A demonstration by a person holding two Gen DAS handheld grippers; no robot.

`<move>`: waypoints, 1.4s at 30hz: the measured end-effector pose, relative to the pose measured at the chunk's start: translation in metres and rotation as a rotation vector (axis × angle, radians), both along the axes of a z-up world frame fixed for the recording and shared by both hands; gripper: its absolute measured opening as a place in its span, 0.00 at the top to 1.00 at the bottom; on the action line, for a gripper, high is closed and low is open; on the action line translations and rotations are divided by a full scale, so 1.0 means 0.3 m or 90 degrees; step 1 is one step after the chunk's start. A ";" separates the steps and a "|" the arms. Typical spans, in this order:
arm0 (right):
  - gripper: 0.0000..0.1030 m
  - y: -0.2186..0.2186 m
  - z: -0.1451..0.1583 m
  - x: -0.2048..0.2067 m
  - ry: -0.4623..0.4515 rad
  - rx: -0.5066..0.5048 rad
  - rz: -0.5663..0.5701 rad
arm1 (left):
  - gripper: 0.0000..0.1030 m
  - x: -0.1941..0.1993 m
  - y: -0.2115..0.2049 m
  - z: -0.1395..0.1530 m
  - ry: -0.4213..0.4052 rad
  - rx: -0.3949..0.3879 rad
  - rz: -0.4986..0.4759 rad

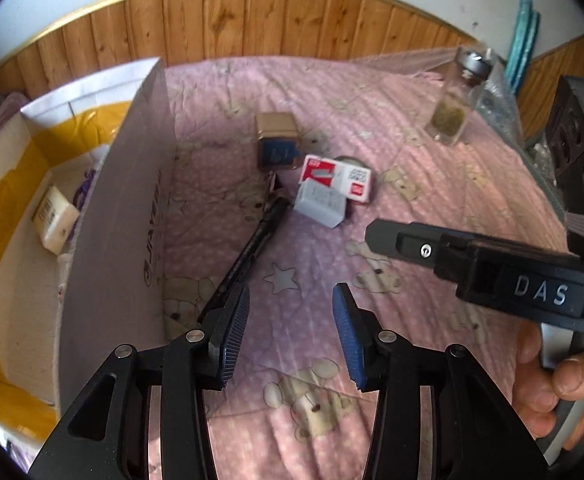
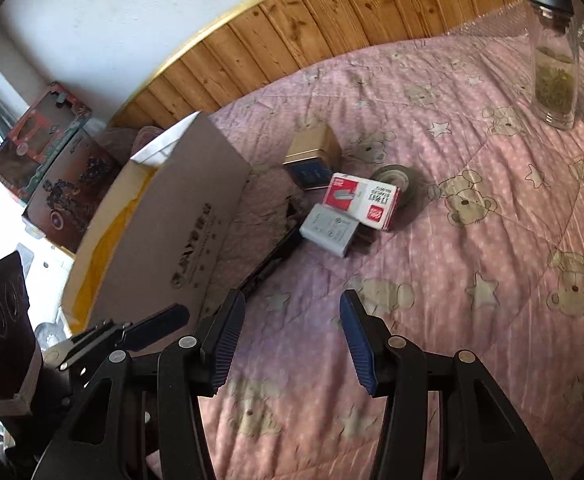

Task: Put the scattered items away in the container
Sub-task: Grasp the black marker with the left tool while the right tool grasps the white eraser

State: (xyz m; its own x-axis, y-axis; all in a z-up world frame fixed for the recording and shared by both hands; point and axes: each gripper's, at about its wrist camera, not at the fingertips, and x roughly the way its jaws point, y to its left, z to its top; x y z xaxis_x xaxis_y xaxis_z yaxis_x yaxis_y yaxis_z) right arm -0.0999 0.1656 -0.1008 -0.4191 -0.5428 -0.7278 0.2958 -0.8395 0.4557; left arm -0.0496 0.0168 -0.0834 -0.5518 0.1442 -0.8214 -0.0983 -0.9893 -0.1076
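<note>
A cardboard box [image 1: 115, 216] lined with yellow stands at the left on the pink bedspread; it also shows in the right wrist view [image 2: 179, 216]. A white packet [image 1: 53, 218] lies inside it. Beside the box lie a gold and blue tin [image 1: 277, 146], a red and white carton [image 1: 336, 178], a grey block [image 1: 320, 202], a black pen [image 1: 251, 244] and a tape roll [image 2: 396, 184]. My left gripper [image 1: 292, 320] is open and empty, above the bedspread near the pen's near end. My right gripper [image 2: 292, 328] is open and empty, short of the pile.
A tall glass jar [image 2: 554, 56] with a metal lid and dried leaves stands at the far right of the bed. Wood panelling [image 1: 251, 20] runs behind the bed. Printed boxes [image 2: 43, 156] are stacked to the left beyond the cardboard box.
</note>
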 end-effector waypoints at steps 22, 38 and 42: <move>0.56 -0.179 -0.095 -0.215 0.123 0.191 0.172 | 0.53 -0.177 -0.059 -0.149 -0.049 0.020 0.043; 0.70 -0.167 -0.140 -0.237 0.055 0.174 0.174 | 0.86 -0.160 -0.045 -0.176 -0.067 0.035 0.018; 0.66 -0.143 -0.131 -0.247 0.029 0.114 0.155 | 0.85 -0.164 -0.047 -0.182 -0.069 0.047 0.025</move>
State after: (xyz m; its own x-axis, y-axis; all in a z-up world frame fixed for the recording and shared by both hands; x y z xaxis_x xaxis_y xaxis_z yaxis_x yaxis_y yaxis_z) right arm -0.1739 0.1228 -0.1401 -0.3277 -0.4961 -0.8040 0.5148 -0.8074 0.2883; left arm -0.0988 0.0028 -0.1379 -0.4673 0.1859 -0.8643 -0.0432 -0.9813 -0.1877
